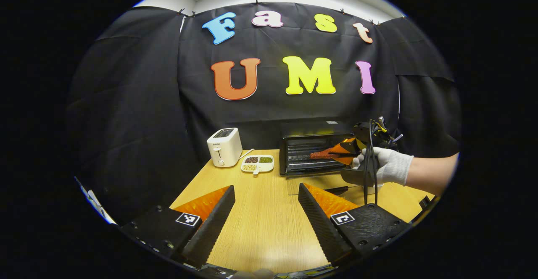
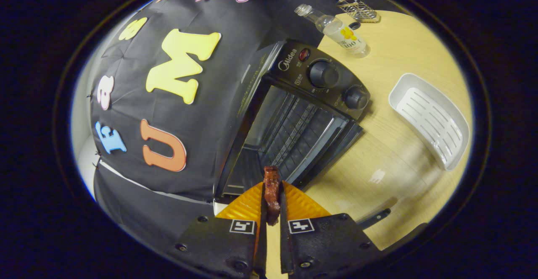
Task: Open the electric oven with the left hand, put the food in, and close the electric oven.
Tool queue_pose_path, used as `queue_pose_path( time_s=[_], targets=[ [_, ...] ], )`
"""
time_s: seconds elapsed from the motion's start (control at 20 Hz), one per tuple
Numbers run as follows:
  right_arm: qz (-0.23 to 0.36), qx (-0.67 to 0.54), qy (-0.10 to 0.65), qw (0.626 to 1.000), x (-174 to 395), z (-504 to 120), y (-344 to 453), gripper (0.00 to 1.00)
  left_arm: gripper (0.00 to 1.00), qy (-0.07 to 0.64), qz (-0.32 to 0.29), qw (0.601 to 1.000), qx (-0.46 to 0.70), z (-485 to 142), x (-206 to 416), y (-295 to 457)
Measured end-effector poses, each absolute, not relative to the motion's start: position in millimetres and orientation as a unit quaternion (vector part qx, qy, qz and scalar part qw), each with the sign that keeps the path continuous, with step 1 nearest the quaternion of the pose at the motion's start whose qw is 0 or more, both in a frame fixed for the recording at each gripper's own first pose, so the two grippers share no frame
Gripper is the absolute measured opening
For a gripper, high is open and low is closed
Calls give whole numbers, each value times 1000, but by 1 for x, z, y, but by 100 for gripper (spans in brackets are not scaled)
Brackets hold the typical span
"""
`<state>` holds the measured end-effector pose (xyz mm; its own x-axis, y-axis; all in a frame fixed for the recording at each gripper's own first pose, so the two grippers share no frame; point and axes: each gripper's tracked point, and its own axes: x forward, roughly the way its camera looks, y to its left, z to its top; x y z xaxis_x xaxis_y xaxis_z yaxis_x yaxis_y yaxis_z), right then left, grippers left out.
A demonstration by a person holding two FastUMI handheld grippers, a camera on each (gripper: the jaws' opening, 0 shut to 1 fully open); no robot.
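The black electric oven [image 1: 313, 155] stands at the back of the wooden table, its glass door [image 1: 319, 184] folded down flat. The oven [image 2: 294, 119] and its wire rack [image 2: 294, 134] fill the middle of the right gripper view. My right gripper [image 2: 272, 182] is shut on a reddish-brown strip of food [image 2: 272, 193], just in front of the oven's mouth. From the left gripper view, that food [image 1: 323, 154] hangs before the opening, held by the right gripper [image 1: 336, 155] in a gloved hand [image 1: 388, 165]. My left gripper [image 1: 267, 195] stands open over the table, well back from the oven.
A white toaster [image 1: 224, 146] and a white divided dish [image 1: 257, 164] of grains sit left of the oven. To the oven's other side lie a white tray [image 2: 428, 119], a clear bottle [image 2: 336, 29] and a small wire rack [image 2: 357, 10].
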<state>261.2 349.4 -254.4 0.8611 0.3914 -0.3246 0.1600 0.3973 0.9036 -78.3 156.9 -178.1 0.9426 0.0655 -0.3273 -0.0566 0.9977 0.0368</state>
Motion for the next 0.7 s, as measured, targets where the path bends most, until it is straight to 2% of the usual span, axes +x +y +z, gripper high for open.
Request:
queue_pose_path(
  time_s=[0.25,0.45,0.5,0.55,0.7],
  targets=[
    [34,576,203,791,302,-261,361,16,97,169,21,985,8,-179,-80,167],
    [13,584,193,788,329,-278,373,16,97,176,22,984,1,-183,-78,175],
    [7,582,190,790,336,-283,373,12,96,177,25,984,1,-183,-78,179],
    [3,579,186,794,340,-284,373,16,96,178,29,984,-1,-185,-79,182],
    [6,558,179,810,353,-286,379,18,96,186,40,982,-6,-192,-84,190]
  ],
)
